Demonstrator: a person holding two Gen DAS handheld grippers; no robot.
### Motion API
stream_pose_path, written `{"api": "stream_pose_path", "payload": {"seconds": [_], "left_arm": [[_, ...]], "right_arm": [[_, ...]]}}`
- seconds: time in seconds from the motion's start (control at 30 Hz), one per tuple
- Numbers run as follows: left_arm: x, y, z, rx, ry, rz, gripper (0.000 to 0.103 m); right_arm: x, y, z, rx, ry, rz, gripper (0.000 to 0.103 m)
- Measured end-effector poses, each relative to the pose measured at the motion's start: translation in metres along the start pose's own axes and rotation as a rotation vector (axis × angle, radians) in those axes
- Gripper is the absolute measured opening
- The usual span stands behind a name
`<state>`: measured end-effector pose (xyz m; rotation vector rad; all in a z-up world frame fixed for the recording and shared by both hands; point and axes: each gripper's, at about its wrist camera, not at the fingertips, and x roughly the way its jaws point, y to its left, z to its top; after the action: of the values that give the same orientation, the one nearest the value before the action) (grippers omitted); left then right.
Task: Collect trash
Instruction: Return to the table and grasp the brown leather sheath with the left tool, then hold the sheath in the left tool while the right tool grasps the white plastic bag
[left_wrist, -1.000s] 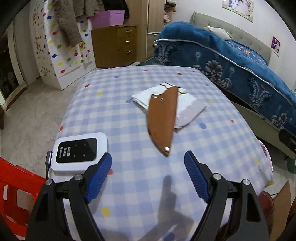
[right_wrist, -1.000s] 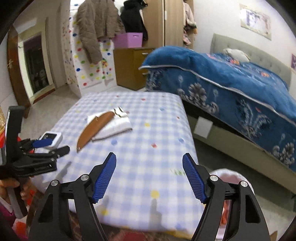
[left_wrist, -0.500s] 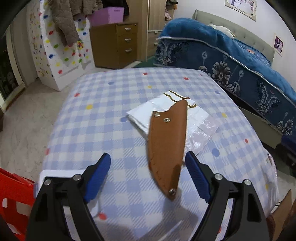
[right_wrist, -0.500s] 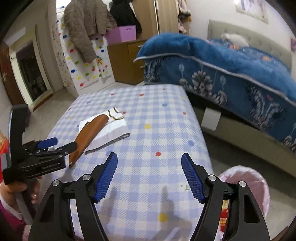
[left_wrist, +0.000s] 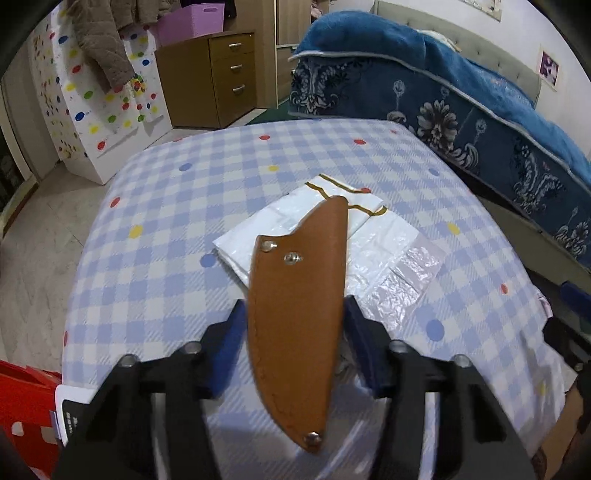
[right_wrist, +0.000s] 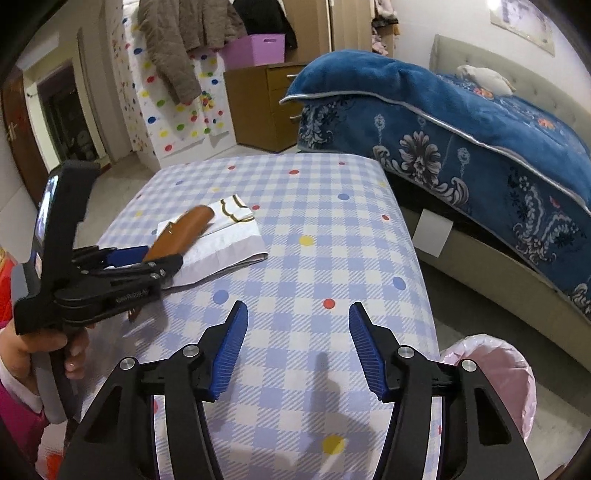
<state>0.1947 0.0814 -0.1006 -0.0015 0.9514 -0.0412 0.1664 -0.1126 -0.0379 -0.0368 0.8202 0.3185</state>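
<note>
My left gripper (left_wrist: 295, 332) straddles a brown leather sheath (left_wrist: 299, 302) lying partly on a folded white plastic bag (left_wrist: 369, 254) near the middle of the table (left_wrist: 155, 236), which carries a blue-and-white checked cloth with coloured dots. Its jaws have just been closing, and the blue pads (left_wrist: 231, 347) now sit at either edge of the sheath; whether they press on it I cannot tell. Seen from the right wrist, the left gripper (right_wrist: 147, 258) meets the sheath (right_wrist: 184, 230) at its near end, held by my hand (right_wrist: 44, 343). My right gripper (right_wrist: 297, 349) hovers over bare cloth with nothing between its pads; its jaws have also just been closing and stand about half open. A bin lined with a pink bag (right_wrist: 506, 373) stands on the floor beside the table's right edge.
</note>
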Motion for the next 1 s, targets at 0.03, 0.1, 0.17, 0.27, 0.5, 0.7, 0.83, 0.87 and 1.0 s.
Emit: {"api": "stream_pose_path", "payload": {"seconds": [0.03,0.1,0.17,0.27,0.5,0.7,0.83,0.87,1.0], "left_arm": [[-0.005,0.004,-0.002,-0.014,-0.009,-0.008,0.051],[-0.016,0.01,-0.006,-0.026,-0.033,-0.005,0.05],[-0.028,0.018,-0.011,-0.045,-0.047,-0.01,0.05],[-0.045,0.028,-0.021,-0.06,-0.061,0.009,0.05],[-0.068,0.053,-0.03,-0.087,-0.083,0.059,0.051],[-0.065,0.064,-0.03,-0.105,-0.08,0.067,0.051],[-0.058,0.065,-0.03,-0.102,-0.071,0.066,0.051],[-0.057,0.065,-0.03,-0.102,-0.069,0.066,0.051],[-0.052,0.066,-0.031,-0.105,-0.059,0.066,0.051]], "right_arm": [[-0.001,0.003,0.0,-0.008,0.0,0.003,0.057],[-0.003,0.008,0.001,-0.022,0.001,0.007,0.058],[-0.003,0.016,0.004,-0.041,0.003,0.011,0.058],[0.001,0.027,0.008,-0.061,0.011,0.024,0.058],[0.023,0.048,0.016,-0.075,0.046,0.052,0.059],[0.054,0.051,0.027,-0.077,0.064,0.023,0.06],[0.076,0.048,0.038,-0.07,0.077,0.004,0.059],[0.082,0.047,0.041,-0.067,0.083,0.003,0.059],[0.101,0.046,0.051,-0.058,0.097,0.005,0.059]]}}
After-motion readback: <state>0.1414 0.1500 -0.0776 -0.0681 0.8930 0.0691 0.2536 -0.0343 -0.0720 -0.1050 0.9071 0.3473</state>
